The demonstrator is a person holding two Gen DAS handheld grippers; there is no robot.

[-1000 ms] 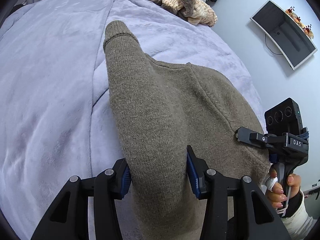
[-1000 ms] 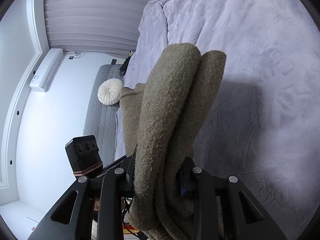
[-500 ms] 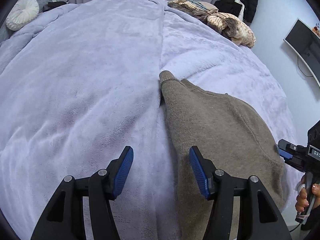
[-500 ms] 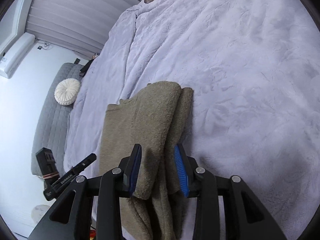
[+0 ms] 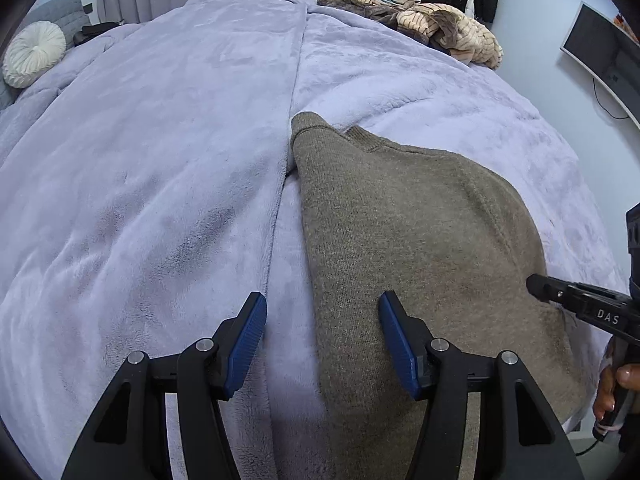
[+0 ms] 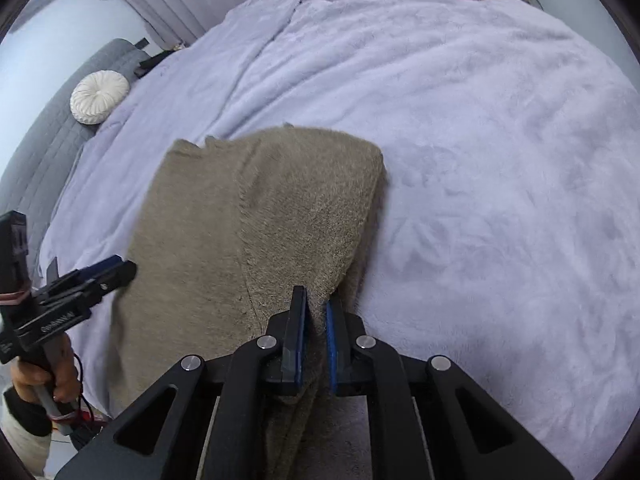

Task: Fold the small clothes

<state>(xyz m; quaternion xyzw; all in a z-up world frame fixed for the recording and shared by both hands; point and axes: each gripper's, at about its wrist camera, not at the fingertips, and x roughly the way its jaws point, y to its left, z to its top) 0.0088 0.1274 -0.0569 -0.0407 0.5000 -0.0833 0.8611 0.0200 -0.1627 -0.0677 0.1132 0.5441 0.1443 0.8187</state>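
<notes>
An olive-brown knit sweater [image 5: 420,240] lies folded on the lavender bed cover [image 5: 160,160], its collar pointing away from me. My left gripper [image 5: 322,334] is open and empty, just above the sweater's left edge. In the right wrist view the sweater [image 6: 248,220] lies flat, and my right gripper [image 6: 316,336] is shut on a pinch of its near right edge. The left gripper also shows in the right wrist view [image 6: 120,270], and the right gripper in the left wrist view [image 5: 538,282].
A heap of beige and brown clothes [image 5: 440,28] lies at the bed's far right. A round white cushion [image 5: 34,54] rests on a grey sofa at far left. A monitor [image 5: 608,52] hangs on the right wall.
The sweater was held up by both grippers and has been lowered flat onto the bed. My left gripper has opened and let it go. My right gripper has stayed pinched on the edge.
</notes>
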